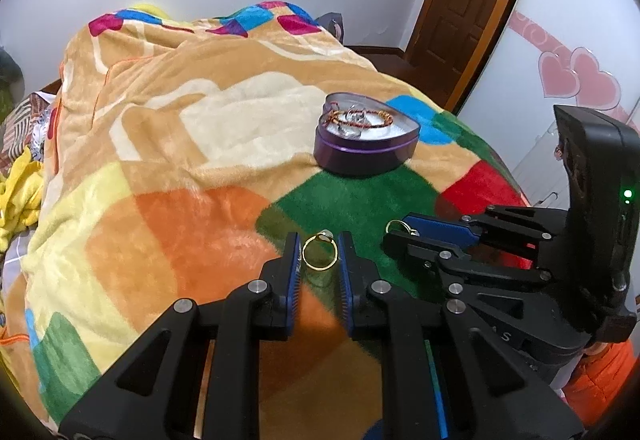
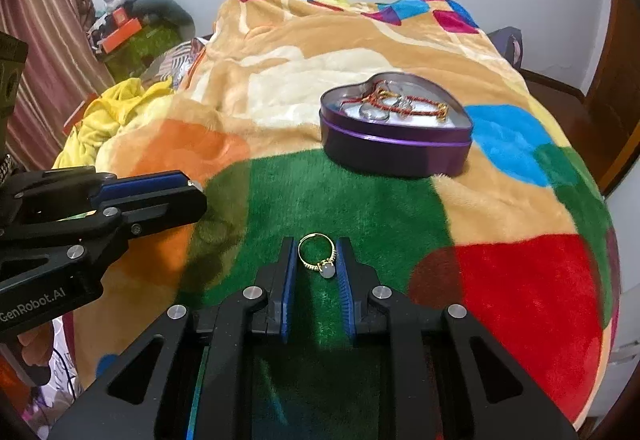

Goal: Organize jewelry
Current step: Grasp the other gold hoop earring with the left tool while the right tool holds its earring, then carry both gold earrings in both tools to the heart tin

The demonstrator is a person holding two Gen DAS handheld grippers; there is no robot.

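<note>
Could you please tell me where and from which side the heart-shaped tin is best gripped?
Pinch the tin by its upright near wall, coming from above with one finger inside and one outside. It is open-topped and looks too wide to span, and the bracelet lies further back.

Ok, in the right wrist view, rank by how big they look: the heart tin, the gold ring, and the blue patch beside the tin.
1. heart tin
2. blue patch
3. gold ring, held between the right gripper fingers, smallest despite being nearest.
</note>
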